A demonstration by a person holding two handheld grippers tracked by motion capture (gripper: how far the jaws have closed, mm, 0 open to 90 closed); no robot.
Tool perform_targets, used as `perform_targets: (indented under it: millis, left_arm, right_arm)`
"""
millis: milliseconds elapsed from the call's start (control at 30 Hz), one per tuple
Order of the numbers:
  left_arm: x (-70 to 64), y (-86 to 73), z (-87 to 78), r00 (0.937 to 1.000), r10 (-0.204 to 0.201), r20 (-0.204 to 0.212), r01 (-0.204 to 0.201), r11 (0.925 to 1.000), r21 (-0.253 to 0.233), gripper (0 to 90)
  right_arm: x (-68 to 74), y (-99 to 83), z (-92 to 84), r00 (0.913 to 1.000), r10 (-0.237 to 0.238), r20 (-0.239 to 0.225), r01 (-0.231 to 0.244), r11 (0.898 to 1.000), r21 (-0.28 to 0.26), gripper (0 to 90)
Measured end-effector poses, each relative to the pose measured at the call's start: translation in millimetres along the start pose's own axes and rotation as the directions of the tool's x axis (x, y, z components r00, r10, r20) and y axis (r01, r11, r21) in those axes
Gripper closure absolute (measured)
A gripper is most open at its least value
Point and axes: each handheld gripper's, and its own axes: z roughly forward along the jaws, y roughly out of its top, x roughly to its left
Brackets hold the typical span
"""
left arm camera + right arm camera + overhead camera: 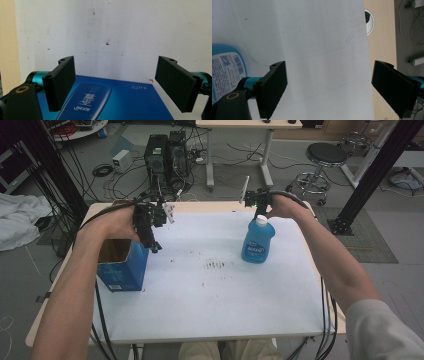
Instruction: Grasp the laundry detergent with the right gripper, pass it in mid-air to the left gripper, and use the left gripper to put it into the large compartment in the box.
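Left claw (116,85), jaws spread wide and empty, hangs over the near rim of the open blue box (122,265), which stands at the surface's (200,295) left edge (room only rightward). Right claw (329,91), equally wide and empty, hovers just beside the upright blue bottle (258,240); bare surface lies ahead of it.

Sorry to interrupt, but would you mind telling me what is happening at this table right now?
A person at the white-covered table holds a hand-held gripper in each hand. The left hand-held gripper hangs open above the near corner of an open blue box, its jaws wide apart with nothing between them. The right hand-held gripper is just behind the white cap of an upright blue bottle, also open; the bottle sits beside its jaws, not between them. Neither thing is gripped.
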Motion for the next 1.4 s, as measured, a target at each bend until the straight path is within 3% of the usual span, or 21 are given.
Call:
perform_targets:
  millis: [267,400,667,867,1067,1400]
  left_arm:
    - [0.3,0.1,1.7,1.0,-0.001,0.0,0.001,1.0,-0.009,16.8]
    - [0.9,-1.4,1.1,1.0,-0.003,-0.003,0.003,0.9999,-0.011,16.8]
    - [3.3,-2.2,2.8,1.0,-0.007,-0.004,0.007,0.9999,-0.008,16.7]
    - [2.3,0.7,3.5,0.9999,-0.012,-0.005,0.012,0.9999,-0.009,16.5]
    - [0.9,1.8,3.6,1.0,-0.008,-0.002,0.008,0.9999,-0.008,16.5]
    - [-0.1,2.2,4.3,1.0,-0.001,0.007,0.001,0.9999,-0.011,16.5]
  right_arm:
    - [3.5,0.7,-0.6,0.9998,-0.016,0.013,0.015,1.0,0.023,12.4]
    - [-1.2,-7.3,-8.9,0.9997,0.02,0.017,-0.02,1.0,0.011,12.4]
    - [-3.0,-27.1,-24.2,0.9987,0.04,0.031,-0.04,0.999,0.028,12.4]
    - [5.5,-39.8,-35.9,0.9977,0.036,0.058,-0.04,0.997,0.062,12.4]
    - [13.9,-50.4,-47.2,0.9964,0.05,0.068,-0.054,0.997,0.063,12.4]
    - [26.4,-68.0,-57.9,0.9945,0.091,0.05,-0.094,0.993,0.064,12.4]
